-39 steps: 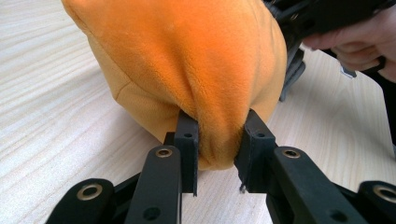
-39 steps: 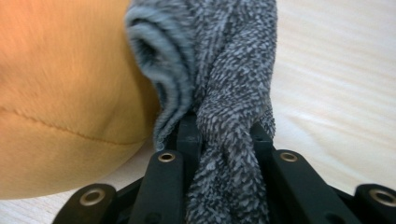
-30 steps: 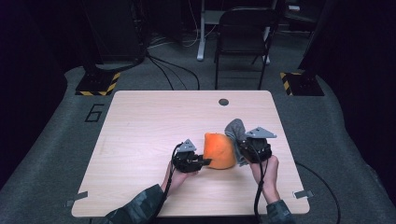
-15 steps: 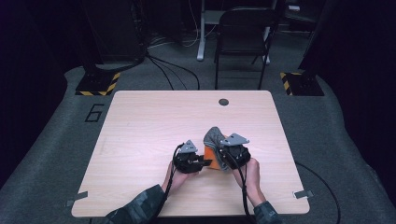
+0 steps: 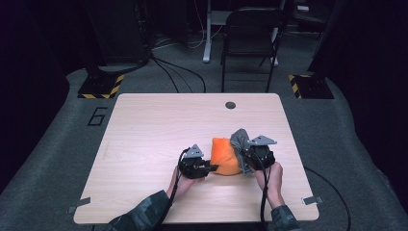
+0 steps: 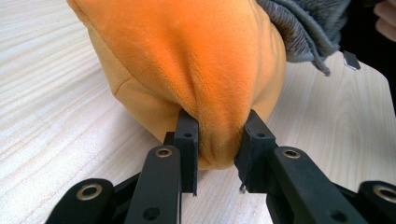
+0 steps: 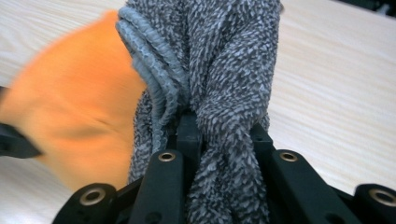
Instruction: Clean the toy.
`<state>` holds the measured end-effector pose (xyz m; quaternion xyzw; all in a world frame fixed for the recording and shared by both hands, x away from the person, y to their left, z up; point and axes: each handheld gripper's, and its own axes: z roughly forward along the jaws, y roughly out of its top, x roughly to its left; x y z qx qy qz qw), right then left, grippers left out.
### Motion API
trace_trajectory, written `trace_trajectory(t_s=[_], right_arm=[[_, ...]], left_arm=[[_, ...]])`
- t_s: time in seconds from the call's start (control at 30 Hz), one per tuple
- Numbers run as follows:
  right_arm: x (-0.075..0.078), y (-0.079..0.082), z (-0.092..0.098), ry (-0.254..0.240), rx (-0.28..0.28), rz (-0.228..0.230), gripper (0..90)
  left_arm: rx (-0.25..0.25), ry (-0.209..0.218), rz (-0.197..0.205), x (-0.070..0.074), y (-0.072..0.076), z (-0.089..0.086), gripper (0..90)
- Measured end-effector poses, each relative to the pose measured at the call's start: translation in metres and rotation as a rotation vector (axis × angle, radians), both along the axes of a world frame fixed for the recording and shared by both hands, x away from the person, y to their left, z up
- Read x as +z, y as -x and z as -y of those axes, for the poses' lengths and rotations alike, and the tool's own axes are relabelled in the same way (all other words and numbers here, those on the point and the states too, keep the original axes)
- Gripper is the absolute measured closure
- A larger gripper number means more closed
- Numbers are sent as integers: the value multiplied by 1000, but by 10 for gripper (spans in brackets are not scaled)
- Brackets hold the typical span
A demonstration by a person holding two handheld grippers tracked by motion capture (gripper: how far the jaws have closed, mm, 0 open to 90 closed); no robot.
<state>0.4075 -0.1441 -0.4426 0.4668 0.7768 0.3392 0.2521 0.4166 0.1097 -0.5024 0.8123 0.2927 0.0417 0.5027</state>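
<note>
- The orange plush cloth (image 5: 225,156) is seen bunched on the table (image 5: 144,144), lower centre of the high view, with the grey towel (image 5: 239,140) touching its right side.
- A fold of the orange plush cloth is pinched by the left gripper (image 6: 218,140); the fold's far side is hidden.
- The grey towel is clamped by the right gripper (image 7: 223,128), whose pads are buried in pile.
- The orange cloth is blurred at the left of the right gripper view.
</note>
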Motion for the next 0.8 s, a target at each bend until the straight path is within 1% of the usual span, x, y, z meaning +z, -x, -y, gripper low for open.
trace_trajectory(t_s=[0.07, 0.13, 0.17, 0.2, 0.27, 0.4, 0.47, 0.53, 0.6, 0.63, 0.67, 0.73, 0.8], right_arm=[[-5, -3, 6, 5, -25, -11, 738], [-10, -6, 12, 9, -49, -31, 739], [-13, -7, 14, 20, -58, -41, 740], [-15, -8, 15, 28, -78, -61, 741], [-23, -12, 19, 52, -100, -78, 742], [-34, -18, 23, 87, -128, -125, 744], [-37, -20, 25, 91, -138, -145, 744], [-37, -21, 27, 93, -144, -145, 744], [-30, -20, 29, 82, -145, -122, 746], [-23, -18, 29, 65, -148, -107, 746], [-16, -15, 29, 54, -144, -83, 746], [3, -7, 26, 24, -122, -42, 746], [20, 3, 19, -9, -81, 12, 746]], left_arm=[[4, 2, 0, 0, 0, 0, 724], [4, 4, -7, 0, 0, 0, 724], [6, 6, -9, 0, 0, 0, 724], [5, 6, -8, 0, 0, -1, 724], [6, 10, -10, -1, -1, -1, 724], [8, 13, -12, 0, -1, -2, 724], [7, 13, -12, 0, -1, -2, 724], [10, 12, -9, 0, -1, -2, 724], [8, 12, -10, 0, -1, -2, 724], [8, 12, -11, 0, -1, -2, 724], [8, 12, -11, 0, -1, -2, 724], [9, 12, -11, -1, -1, -1, 724], [10, 9, -8, -1, -1, -1, 724]])
